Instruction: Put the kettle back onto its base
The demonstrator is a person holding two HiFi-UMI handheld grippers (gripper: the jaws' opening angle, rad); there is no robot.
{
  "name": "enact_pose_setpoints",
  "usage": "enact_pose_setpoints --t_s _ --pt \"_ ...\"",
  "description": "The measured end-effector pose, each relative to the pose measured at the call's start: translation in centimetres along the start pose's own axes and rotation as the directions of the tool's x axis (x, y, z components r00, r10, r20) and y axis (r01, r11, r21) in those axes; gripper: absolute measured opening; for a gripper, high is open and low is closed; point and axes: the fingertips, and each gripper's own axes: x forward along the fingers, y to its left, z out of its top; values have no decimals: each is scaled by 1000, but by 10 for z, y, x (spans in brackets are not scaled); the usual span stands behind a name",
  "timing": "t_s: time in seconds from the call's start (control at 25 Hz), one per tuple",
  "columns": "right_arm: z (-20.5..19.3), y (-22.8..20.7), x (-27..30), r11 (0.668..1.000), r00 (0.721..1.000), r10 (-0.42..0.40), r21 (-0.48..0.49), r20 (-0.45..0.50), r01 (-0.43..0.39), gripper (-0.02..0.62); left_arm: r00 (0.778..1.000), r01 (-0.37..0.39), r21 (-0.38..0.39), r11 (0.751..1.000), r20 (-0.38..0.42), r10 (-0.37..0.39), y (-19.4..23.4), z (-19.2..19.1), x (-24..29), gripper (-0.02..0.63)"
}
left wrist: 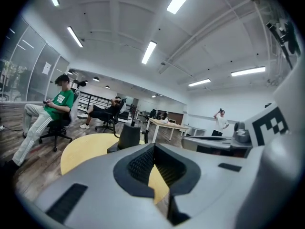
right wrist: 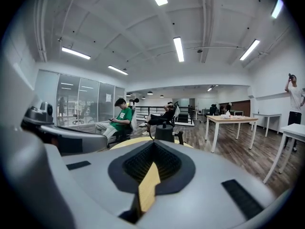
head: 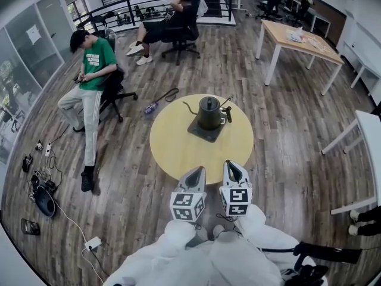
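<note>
A dark gooseneck kettle (head: 209, 113) stands upright on its square dark base (head: 203, 133) at the far side of the round yellow table (head: 172, 151). My left gripper (head: 196, 174) and right gripper (head: 232, 167) hover side by side over the table's near edge, both shut with nothing between their jaws and well short of the kettle. In the left gripper view the kettle (left wrist: 129, 135) shows beyond the closed left gripper (left wrist: 153, 150). The right gripper view has the kettle (right wrist: 165, 132) straight ahead of the closed right gripper (right wrist: 152, 149).
A seated person in a green shirt (head: 90, 70) is left of the table, and another person on a chair (head: 169, 24) is further back. A wooden table (head: 300, 40) stands at back right, a white table (head: 368, 133) at right. Cables and devices (head: 41, 183) lie on the floor at left.
</note>
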Motion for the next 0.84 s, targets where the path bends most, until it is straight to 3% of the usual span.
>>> enact_pose_setpoints --t_s 0.84 --pt "-3 -18 7 1000 1000 14 5 -8 -14 12 1000 -12 7 1000 -11 12 -9 0 17 0"
